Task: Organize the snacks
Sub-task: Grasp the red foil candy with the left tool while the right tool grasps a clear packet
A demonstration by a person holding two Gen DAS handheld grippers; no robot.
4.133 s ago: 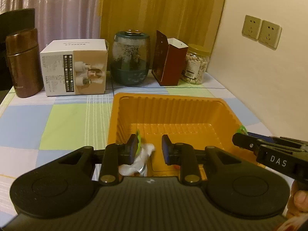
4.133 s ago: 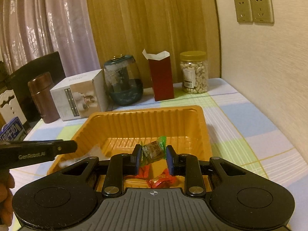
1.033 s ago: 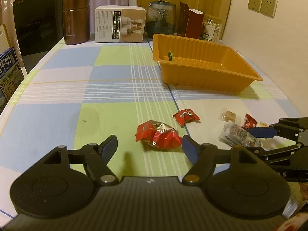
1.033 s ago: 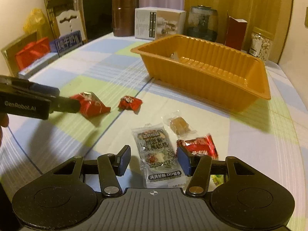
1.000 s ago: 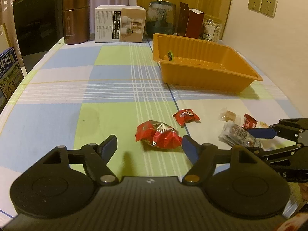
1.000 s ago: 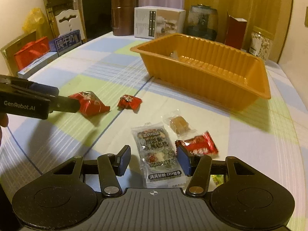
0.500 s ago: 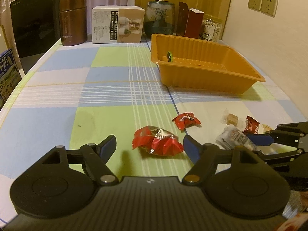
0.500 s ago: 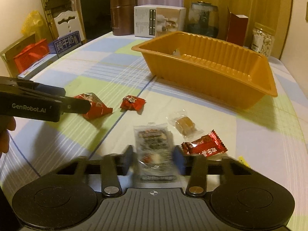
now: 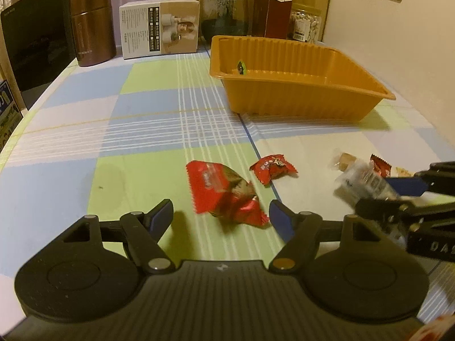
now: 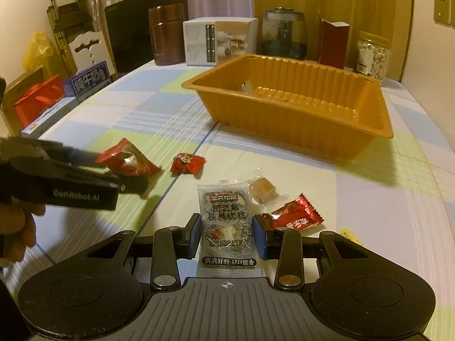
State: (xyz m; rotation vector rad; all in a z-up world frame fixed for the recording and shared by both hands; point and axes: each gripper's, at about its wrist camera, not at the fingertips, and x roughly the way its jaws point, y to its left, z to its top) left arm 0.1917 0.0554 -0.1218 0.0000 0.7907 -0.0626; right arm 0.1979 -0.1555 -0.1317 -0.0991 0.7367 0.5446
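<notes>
An orange tray [image 9: 298, 105] [image 10: 284, 125] sits mid-table with a few snacks inside. My left gripper [image 9: 220, 216] is open around a large red snack packet [image 9: 224, 193] on the cloth, which also shows in the right wrist view [image 10: 128, 162]. My right gripper [image 10: 227, 236] is shut on a clear sesame cake packet [image 10: 227, 227], lifted slightly in the left wrist view [image 9: 361, 182]. A small red candy [image 9: 273, 167] [image 10: 187, 166], a brown candy in clear wrap [image 10: 260, 189] and a red wrapper [image 10: 293, 216] lie nearby.
At the table's far end stand a brown flask [image 9: 92, 25], a white box [image 9: 159, 28], a glass jar [image 9: 224, 14], a red carton [image 9: 273, 17] and a nut jar [image 9: 304, 25]. A wall is on the right. Boxes and bags [image 10: 39, 102] sit left.
My right gripper has closed on the sesame cake packet. My left gripper has moved forward so its open fingers flank the large red packet.
</notes>
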